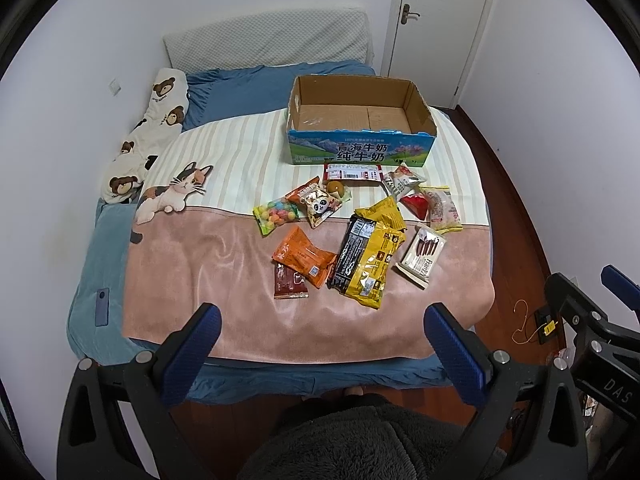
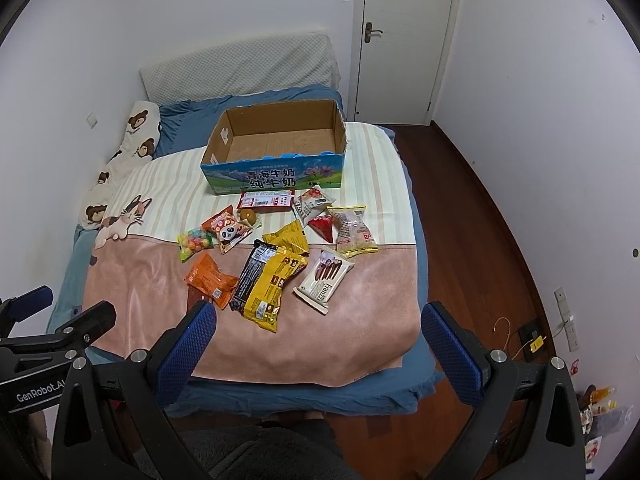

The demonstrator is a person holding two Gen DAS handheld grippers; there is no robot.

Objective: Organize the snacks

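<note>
**Snacks loose on the bed, box bare**

Plainly, the open brown cardboard box with a blue printed front (image 1: 360, 120) sits upper centre of the frame, nothing inside it. Below it, colourful snack packets (image 1: 360, 236) lie scattered on the pink-and-striped blanket (image 1: 200, 264). The left gripper (image 1: 322, 326) and right gripper (image 2: 318, 324) hover at the frame bottom, fingers spread wide, holding nothing.

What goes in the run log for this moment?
left gripper: open | right gripper: open | cardboard box: empty | snacks: on blanket

one cardboard box (image 1: 360, 120), about thirteen snack packets (image 1: 366, 256), two pillows (image 1: 268, 42)
</note>
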